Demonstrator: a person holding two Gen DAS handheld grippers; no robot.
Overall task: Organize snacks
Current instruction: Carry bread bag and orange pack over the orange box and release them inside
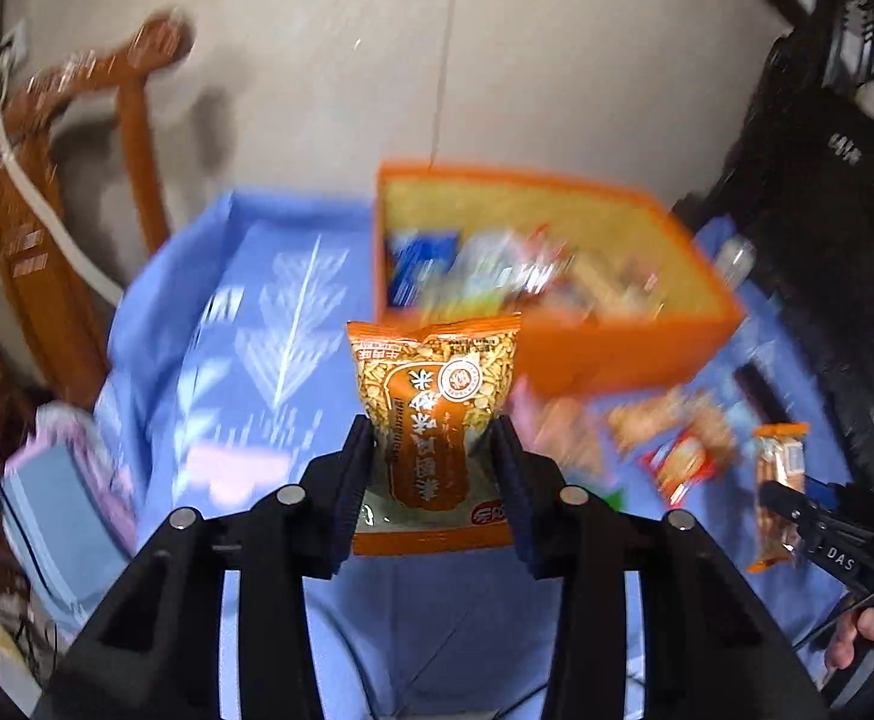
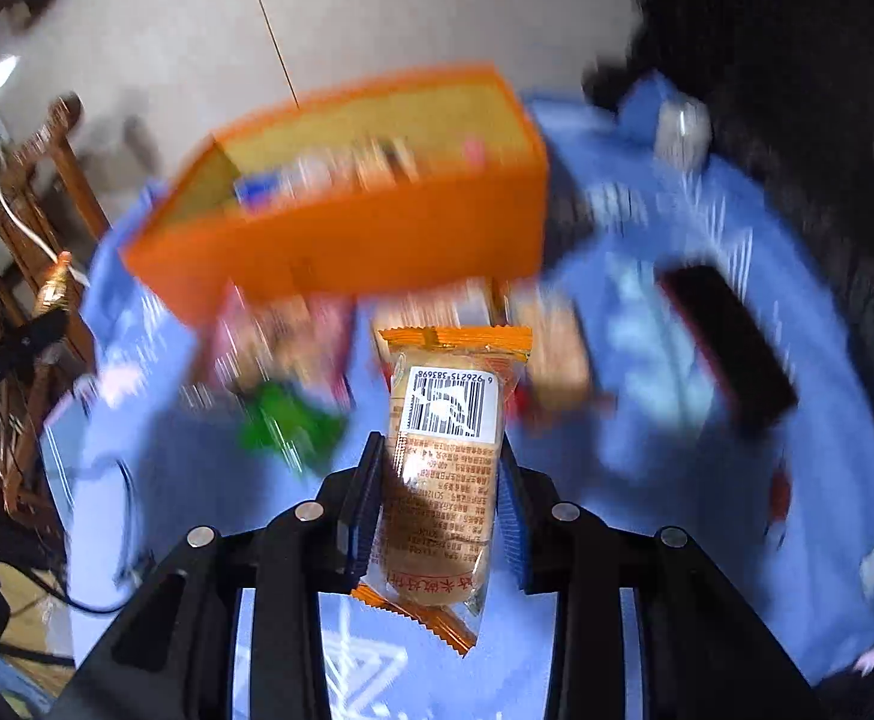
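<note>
My left gripper is shut on an orange bag of golden snack pieces and holds it upright above the blue tablecloth. My right gripper is shut on a long clear-and-orange cracker packet, barcode side facing the camera. That same cracker packet and right gripper show at the right edge of the left wrist view. An open orange box, holding several snacks, stands beyond both grippers. The orange box looks blurred in the right wrist view.
Several loose snack packets lie on the cloth in front of the box, among them a green one and a dark bar. A wooden chair stands at the left. Something bulky and black is at the right.
</note>
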